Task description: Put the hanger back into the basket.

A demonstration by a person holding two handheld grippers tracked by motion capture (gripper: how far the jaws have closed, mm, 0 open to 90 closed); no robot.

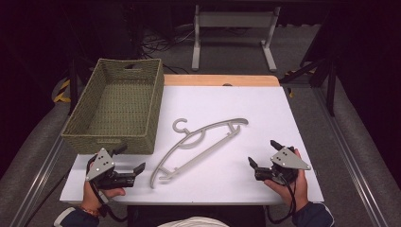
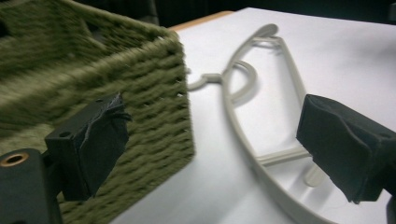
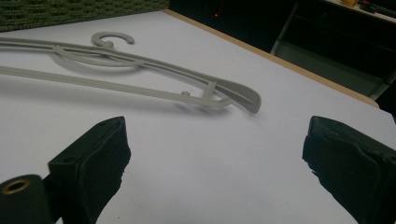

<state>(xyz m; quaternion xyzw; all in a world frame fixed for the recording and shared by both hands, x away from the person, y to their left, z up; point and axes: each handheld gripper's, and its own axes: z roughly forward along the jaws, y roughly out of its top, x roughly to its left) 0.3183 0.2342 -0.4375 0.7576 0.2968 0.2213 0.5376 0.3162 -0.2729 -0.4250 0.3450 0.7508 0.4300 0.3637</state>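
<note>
White rectangular table top with a wooden strip along its far edge, seen from above; a person's two hands enter at the near edge, each gripping a two-jaw tool. Left gripper at about 7 o'clock on the table, held low and level, jaws pointing toward 2 o'clock and standing wide with nothing between them; in the left gripper view the left pad lies in front of the basket's near corner and the right pad over the hanger's near end, whether touching cannot be told. Right gripper at about 5 o'clock, held low, jaws pointing toward 10 o'clock and likewise wide and empty; bare white surface lies between its pads in the right gripper view.

Open room: the table's right half and near strip are bare; the right gripper sits close to the right and near edges, the left gripper close to the near-left corner.

Olive-green woven rectangular basket with cut-out handles at 10 o'clock, overhanging the left edge; its interior shows only woven floor.

Grey plastic clothes hanger lies flat at the centre, running from 7 o'clock to 2 o'clock, hook toward the basket, between the two grippers and just beside the basket's near-right corner.
</note>
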